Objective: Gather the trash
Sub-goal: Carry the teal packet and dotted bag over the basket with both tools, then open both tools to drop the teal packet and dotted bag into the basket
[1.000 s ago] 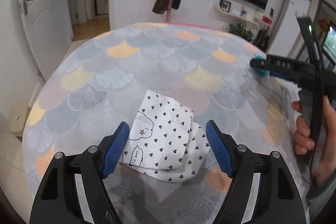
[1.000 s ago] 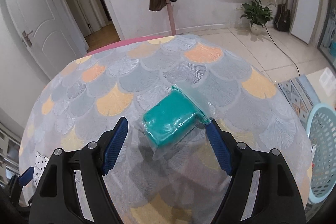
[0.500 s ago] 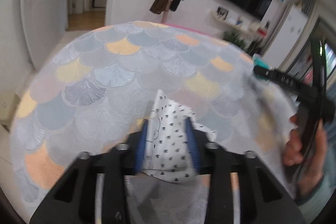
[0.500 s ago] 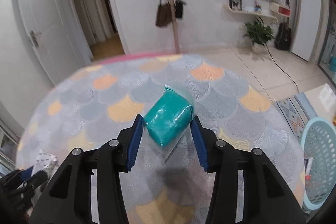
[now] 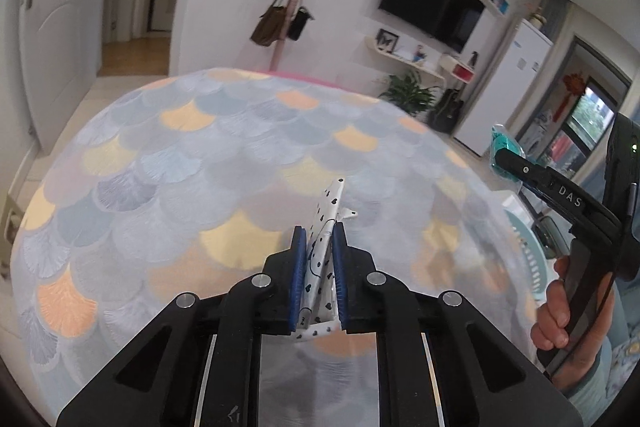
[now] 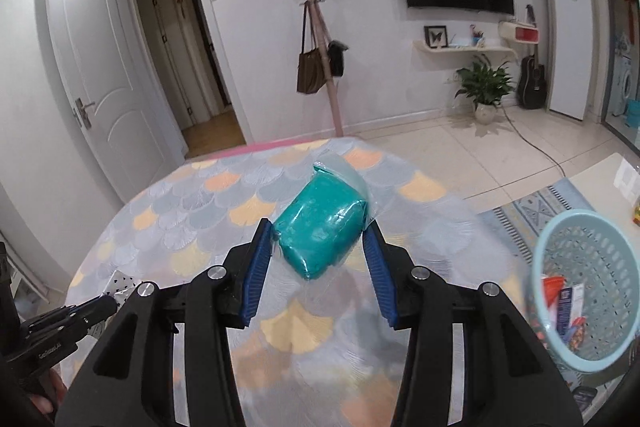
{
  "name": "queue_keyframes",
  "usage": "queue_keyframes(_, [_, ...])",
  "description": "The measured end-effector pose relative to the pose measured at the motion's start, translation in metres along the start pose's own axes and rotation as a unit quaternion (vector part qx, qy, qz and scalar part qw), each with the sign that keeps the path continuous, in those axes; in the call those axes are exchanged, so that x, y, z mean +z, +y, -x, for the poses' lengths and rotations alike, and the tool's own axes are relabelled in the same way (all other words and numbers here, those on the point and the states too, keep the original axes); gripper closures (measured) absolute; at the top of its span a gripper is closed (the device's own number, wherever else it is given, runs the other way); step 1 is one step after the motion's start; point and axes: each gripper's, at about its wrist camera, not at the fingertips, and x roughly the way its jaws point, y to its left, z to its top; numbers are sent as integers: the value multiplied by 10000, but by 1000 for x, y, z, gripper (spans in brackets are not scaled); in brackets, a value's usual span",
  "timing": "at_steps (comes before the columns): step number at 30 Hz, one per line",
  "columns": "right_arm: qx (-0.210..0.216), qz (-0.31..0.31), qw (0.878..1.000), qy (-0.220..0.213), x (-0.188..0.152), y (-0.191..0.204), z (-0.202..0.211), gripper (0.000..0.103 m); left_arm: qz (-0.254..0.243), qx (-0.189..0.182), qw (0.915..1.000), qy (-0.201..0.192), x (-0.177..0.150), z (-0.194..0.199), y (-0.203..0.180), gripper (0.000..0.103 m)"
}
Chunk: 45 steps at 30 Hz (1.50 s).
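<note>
A white wrapper with small black hearts (image 5: 330, 203) stands crumpled upright between the blue pads of my left gripper (image 5: 318, 239), lifted off the scallop-patterned tablecloth (image 5: 160, 155). The jaws are closing on it and the pads press its sides. My right gripper (image 6: 316, 225) is shut on a teal packet in clear film (image 6: 324, 211) and holds it above the table. In the left wrist view the right gripper (image 5: 505, 158) is at the right edge with the teal packet (image 5: 502, 143) at its tip. The left gripper (image 6: 108, 303) shows at the lower left of the right wrist view.
A pale blue mesh basket (image 6: 592, 291) holding some wrappers stands on the floor off the table's right side. A hand (image 5: 560, 311) grips the right tool's handle. A coat stand with bags (image 6: 320, 67) is beyond the table's far edge.
Both grippers closed from wide open: the left squeezed the flat wrapper into an upright fold and raised it, the right clamped the teal packet and lifted it up and to the right.
</note>
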Motion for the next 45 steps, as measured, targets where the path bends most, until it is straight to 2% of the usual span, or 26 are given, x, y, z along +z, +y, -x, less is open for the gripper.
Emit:
queue_keyframes(7, [-256,-300,9986,-353,0,-35,44,60,-376,-421,9982,-204,7,8,-52,91])
queue_keyframes(13, [-875,-476,9941,-429,-3,-77,75,60,-871,-767,9924,-408,19,4,-112,91])
queue_keyframes(20, [-1396,-932,9839,-607,-10,-140,108,60,-1391,-1274,9811,-433,29,-18,-186,91])
queue_keyframes(28, [-1738,-1551,9705,-624,-31,-212,123,60,-2010,-1843,9620,-149,27,-65,-284,92])
queue_keyframes(31, [-1847,-1782,9650,-543,-40,-237,122,60,-2068,-2094,9557,48,23,-87,-313,92])
queue_keyframes(35, [-2018,-2029,9581,-140,-53,-271,111,60,-2187,-2242,9492,312,16,-124,-348,92])
queue_keyframes(40, [-2054,-2288,9500,546,-69,-302,81,58,-2449,-2158,9435,563,2,-174,-376,91])
queue_keyframes(44, [-2109,-2392,9448,748,-73,-320,63,57,-2427,-2057,9445,820,-4,-203,-382,91])
queue_keyframes(45, [-2076,-2431,9443,780,-73,-323,60,56,-2439,-2044,9443,836,-6,-208,-384,87])
